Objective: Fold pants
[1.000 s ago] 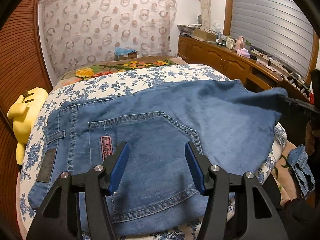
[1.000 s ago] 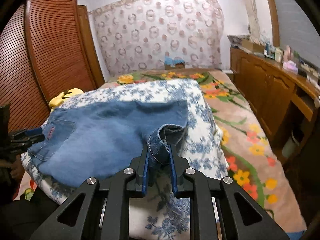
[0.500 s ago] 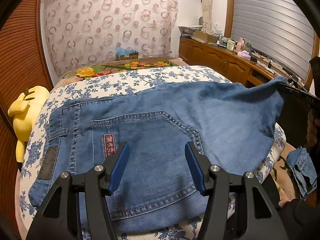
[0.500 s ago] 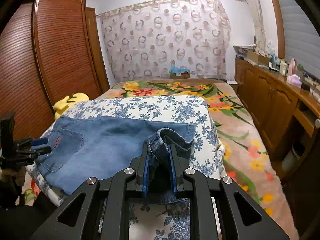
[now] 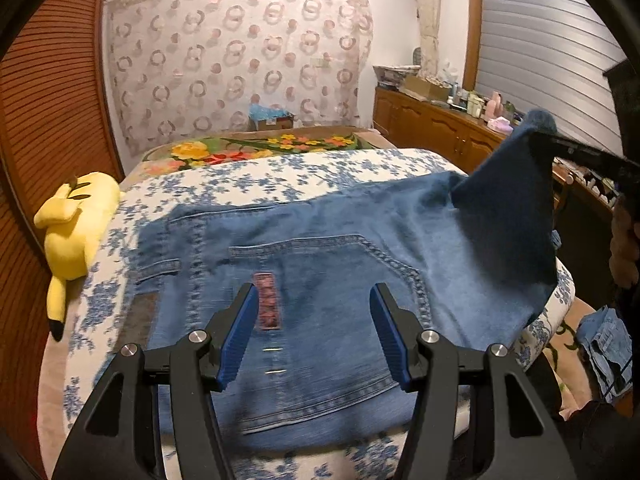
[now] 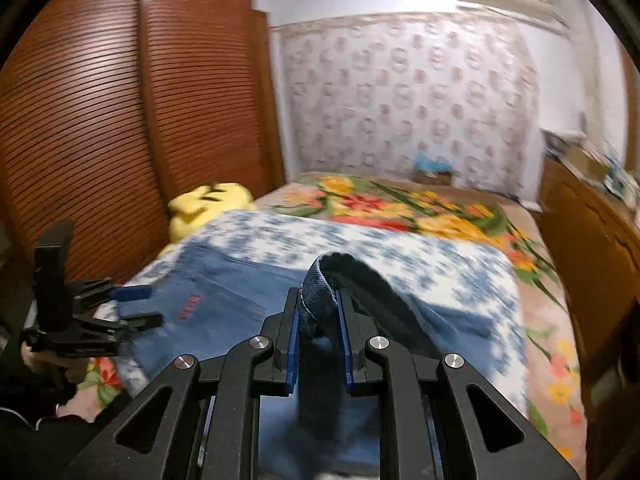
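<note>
Blue denim pants lie across the flowered bedspread, back pocket and waistband toward me. My left gripper hovers open over the back pocket, nothing between its blue pads. My right gripper is shut on the bunched leg hem and holds it lifted off the bed. From the left wrist view that raised leg end hangs as a dark flap at the right, pinched by the right gripper. The left gripper shows at the left of the right wrist view.
A yellow plush toy lies at the bed's left edge by a slatted wooden wardrobe. A wooden sideboard with clutter runs along the right. More denim lies on the floor at the right. A floral blanket covers the far bed.
The right gripper has lifted the leg hem up and carried it leftward over the pants, so the leg end now stands as a raised flap. The left gripper has shifted only slightly.
</note>
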A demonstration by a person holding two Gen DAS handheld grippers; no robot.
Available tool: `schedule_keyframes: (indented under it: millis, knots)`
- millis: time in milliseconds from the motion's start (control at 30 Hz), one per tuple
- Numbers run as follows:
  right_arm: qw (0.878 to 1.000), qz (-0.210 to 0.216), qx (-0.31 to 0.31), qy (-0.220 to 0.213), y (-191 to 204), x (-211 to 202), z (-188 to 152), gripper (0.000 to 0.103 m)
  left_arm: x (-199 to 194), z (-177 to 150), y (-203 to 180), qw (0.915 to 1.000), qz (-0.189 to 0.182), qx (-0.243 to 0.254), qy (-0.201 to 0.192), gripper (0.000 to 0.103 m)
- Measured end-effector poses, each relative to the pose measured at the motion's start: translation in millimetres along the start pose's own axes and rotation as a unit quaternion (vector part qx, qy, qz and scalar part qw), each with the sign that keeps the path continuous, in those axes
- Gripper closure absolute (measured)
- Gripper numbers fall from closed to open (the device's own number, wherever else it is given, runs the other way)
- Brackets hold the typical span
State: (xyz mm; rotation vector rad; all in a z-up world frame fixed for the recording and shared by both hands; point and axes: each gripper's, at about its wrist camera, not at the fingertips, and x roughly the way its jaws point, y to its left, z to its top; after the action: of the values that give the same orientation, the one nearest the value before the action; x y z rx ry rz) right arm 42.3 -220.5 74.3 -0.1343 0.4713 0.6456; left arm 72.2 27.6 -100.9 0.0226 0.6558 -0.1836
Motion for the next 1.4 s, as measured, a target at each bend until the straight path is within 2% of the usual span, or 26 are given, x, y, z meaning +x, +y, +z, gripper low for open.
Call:
schedule_keyframes:
  millis: [200, 367, 433, 500, 567, 867, 1167, 1400]
  knots:
    - [0.997, 0.059, -0.046, -0.002, 38, 17, 23, 0.087, -13, -5, 23, 0.9997, 0.015, -0.019, -0.008, 0.044]
    - [0.996, 0.057, -0.064, 0.023, 39, 40, 22, 0.086, -16, -8, 37, 0.9991, 0.023, -0.032, -0.011, 0.044]
    - [0.996, 0.062, -0.061, 0.037, 36, 45, 22, 0.08, -16, -10, 41, 0.999, 0.025, -0.035, -0.01, 0.044]
    - [0.996, 0.058, -0.06, 0.042, 36, 47, 24, 0.067, -15, -10, 44, 0.999, 0.025, -0.037, -0.009, 0.044]
    - [0.995, 0.058, -0.063, 0.047, 43, 48, 28, 0.064, -14, -10, 45, 0.9989, 0.025, -0.038, -0.009, 0.044]
    - [0.998, 0.019, -0.044, 0.038, 26, 25, 28, 0.062, -9, -8, 34, 0.9995, 0.011, -0.027, -0.007, 0.044]
    - [0.996, -0.035, 0.002, 0.081, 4, 34, -11, 0.057, 12, 3, 12, 0.9999, -0.012, -0.008, 0.006, 0.044]
    - [0.993, -0.049, 0.044, 0.096, -8, 47, -18, 0.056, 33, 16, -3, 0.9991, -0.04, 0.005, 0.015, 0.044]
